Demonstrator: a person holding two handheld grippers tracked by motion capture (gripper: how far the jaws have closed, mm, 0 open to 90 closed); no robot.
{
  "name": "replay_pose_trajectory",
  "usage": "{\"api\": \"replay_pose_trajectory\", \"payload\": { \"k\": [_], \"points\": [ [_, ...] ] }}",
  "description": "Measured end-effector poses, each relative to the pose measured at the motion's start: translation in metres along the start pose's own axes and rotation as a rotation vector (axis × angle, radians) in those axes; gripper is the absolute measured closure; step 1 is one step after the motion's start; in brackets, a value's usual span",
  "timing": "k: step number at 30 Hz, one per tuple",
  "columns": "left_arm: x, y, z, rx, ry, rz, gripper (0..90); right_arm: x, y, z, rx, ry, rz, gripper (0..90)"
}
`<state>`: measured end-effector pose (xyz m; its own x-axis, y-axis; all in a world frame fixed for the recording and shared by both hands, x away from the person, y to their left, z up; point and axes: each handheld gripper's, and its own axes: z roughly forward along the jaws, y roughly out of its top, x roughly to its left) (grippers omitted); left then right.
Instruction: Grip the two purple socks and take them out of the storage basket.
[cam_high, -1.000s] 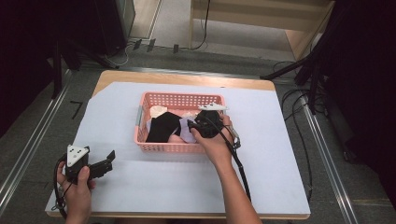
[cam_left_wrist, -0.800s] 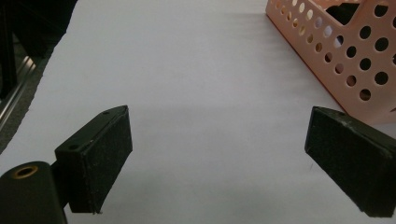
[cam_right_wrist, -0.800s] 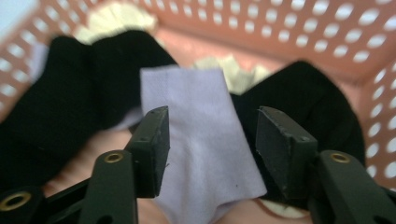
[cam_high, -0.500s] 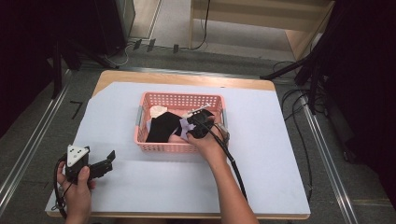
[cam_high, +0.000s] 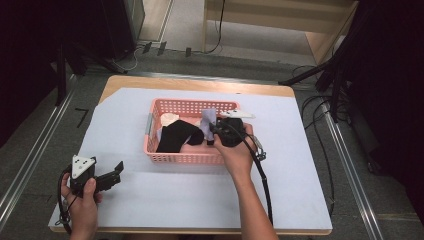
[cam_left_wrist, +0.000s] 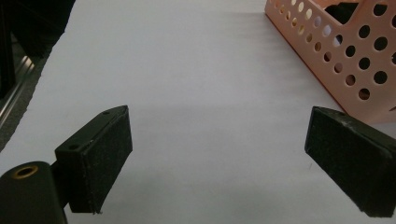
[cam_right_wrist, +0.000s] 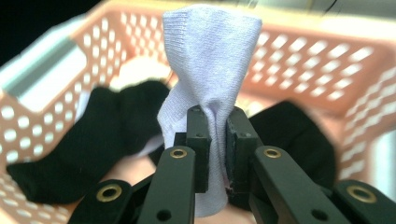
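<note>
Spread wide and gripping nothing: left gripper (cam_high: 111, 178) at the near left corner of the table (cam_high: 300, 200), parked on the white cover, well apart from the work. Same story in the left gripper view (cam_left_wrist: 217, 163), pads bare over bare cloth, pink basket (cam_left_wrist: 345, 70) corner at far right.

Clamped tight on a pale lilac sock (cam_right_wrist: 210, 88): right gripper (cam_right_wrist: 215, 140), jaws pinching the fabric near its middle, cuff end standing up above the pads, lower end trailing below. From the high view, right gripper (cam_high: 214, 134) inside the pink basket (cam_high: 175, 157) at mid-table, lilac sock (cam_high: 208, 118) lifted just above the heap.

Beside it in the basket, black sock (cam_high: 177, 136) toward the left, a cream piece (cam_high: 168, 119) at the far left corner, another dark one (cam_right_wrist: 289, 135) to the right of the jaws.

Risks, judged from here: thin pinch on soft knit, so a quick pull could let it slide out; trailing end possibly touching a black sock, which might drag along or snag the basket rim on the way out.

Hard to make out: lower end of the lilac sock, cut off behind the jaws; basket blurred in the right gripper view; count of socks underneath uncertain.
</note>
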<state>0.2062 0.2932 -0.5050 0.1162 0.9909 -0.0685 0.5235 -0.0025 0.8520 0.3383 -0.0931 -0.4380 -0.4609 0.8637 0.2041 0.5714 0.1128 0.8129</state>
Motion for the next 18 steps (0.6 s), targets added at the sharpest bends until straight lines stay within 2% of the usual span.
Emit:
{"api": "replay_pose_trajectory", "payload": {
  "k": [1,4,5,8,13,18],
  "points": [
    [0.0,0.0,0.0,-0.001,0.001,0.0,8.2,-0.007,0.002,-0.011,-0.05,-0.023,0.011,82.1],
    [0.0,0.0,0.0,-0.002,0.005,0.007,8.2,-0.02,0.002,-0.026,-0.126,-0.065,0.032,82.1],
    [0.0,0.0,0.0,-0.002,0.005,0.007,8.2,-0.02,0.002,-0.026,-0.126,-0.065,0.032,82.1],
    [-0.001,0.0,0.0,-0.002,0.006,0.009,8.2,-0.032,0.001,-0.039,-0.163,-0.107,0.032,82.0],
    [-0.001,0.0,0.0,-0.005,0.005,0.009,8.2,-0.053,-0.006,-0.055,-0.207,-0.154,0.064,82.0],
    [-0.001,0.0,0.0,-0.005,0.005,0.01,8.2,-0.073,-0.016,-0.065,-0.194,-0.205,0.091,81.9]
  ]
}}
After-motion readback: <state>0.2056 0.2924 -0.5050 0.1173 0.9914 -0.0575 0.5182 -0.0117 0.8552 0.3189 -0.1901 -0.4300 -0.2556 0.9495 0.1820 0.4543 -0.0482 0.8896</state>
